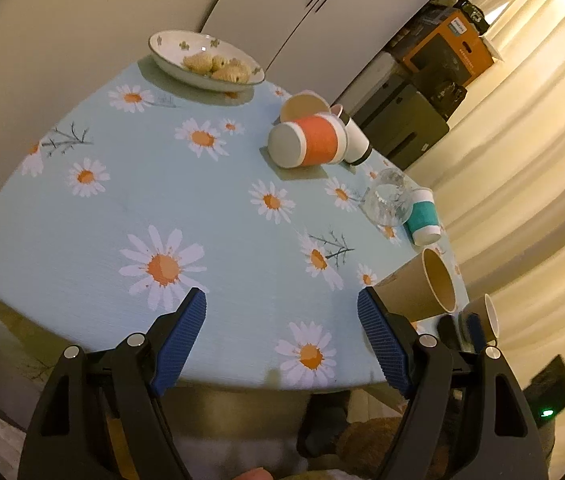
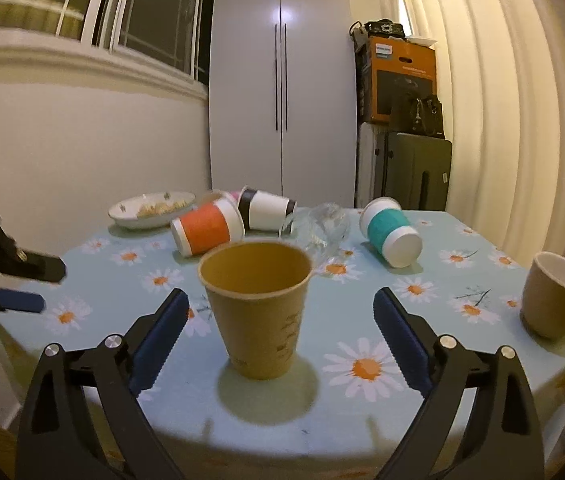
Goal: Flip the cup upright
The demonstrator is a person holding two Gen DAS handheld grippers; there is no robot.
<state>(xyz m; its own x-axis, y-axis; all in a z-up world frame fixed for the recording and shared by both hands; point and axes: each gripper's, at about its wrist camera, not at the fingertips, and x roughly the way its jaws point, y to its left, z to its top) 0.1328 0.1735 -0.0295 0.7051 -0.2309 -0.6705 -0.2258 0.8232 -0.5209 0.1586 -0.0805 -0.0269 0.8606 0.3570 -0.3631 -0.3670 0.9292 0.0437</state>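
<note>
Between the spread fingers of the right gripper (image 2: 280, 332), untouched, the brown paper cup (image 2: 257, 304) is seen upright on the daisy tablecloth (image 2: 366, 404); the left gripper (image 1: 282, 332) is held open, empty.

Bare cloth (image 2: 242, 412) near edge; toppled cups (image 2: 206, 229) crowd far side.

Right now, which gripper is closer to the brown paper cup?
Right. The right gripper has its fingers open on either side of the brown paper cup; the left gripper is off to its left.
</note>
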